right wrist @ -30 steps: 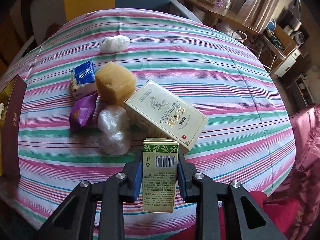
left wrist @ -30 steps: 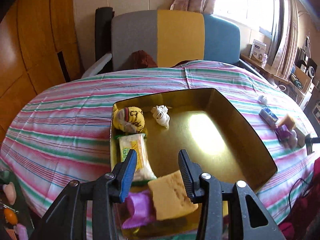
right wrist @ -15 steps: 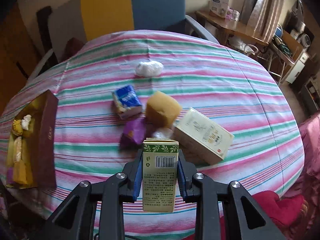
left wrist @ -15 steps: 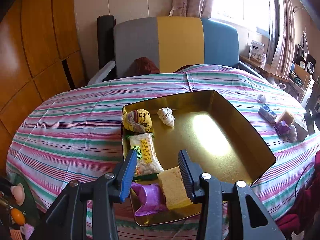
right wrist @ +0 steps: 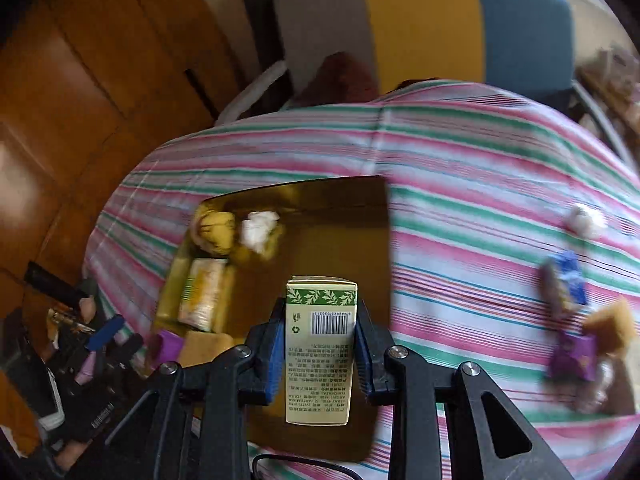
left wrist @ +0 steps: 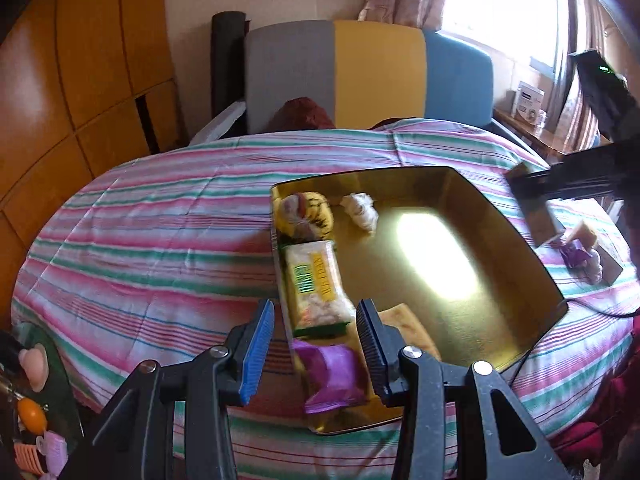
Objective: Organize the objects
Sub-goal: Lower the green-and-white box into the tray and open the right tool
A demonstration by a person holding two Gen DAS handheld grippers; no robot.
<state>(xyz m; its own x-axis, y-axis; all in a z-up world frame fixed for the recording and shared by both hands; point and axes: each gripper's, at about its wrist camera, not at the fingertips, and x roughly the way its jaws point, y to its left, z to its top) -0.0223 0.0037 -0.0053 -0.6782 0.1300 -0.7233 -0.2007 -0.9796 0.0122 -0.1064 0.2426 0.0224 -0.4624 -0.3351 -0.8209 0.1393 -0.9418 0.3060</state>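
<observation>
The right gripper [right wrist: 320, 340] is clenched on a small cream carton with a green leaf band and a barcode [right wrist: 320, 344], its blue pads pressing the carton's two sides; the carton hangs upright above the near part of a shallow gold-lined rectangular tray [right wrist: 344, 216] that sits on a round table under a pink, green and white striped cloth [right wrist: 480, 184]. The left gripper [left wrist: 316, 344] hangs with its jaws parted and nothing between them, above the tray's [left wrist: 500, 216] near left corner. Inside the tray, along its left side, lie a yellow wrapped ball [left wrist: 306, 216], a crumpled white wad [left wrist: 360, 210], a clear packet of pale snacks with yellow and green print [left wrist: 318, 288], a purple wrapper [left wrist: 334, 372] and a tan sponge block [left wrist: 408, 328]. Well to the right of the tray, on the cloth, sit a blue packet [right wrist: 568, 284], another tan sponge [right wrist: 610, 326], a second purple wrapper [right wrist: 572, 356] and a white wad [right wrist: 586, 220], blurred in the right wrist view.
</observation>
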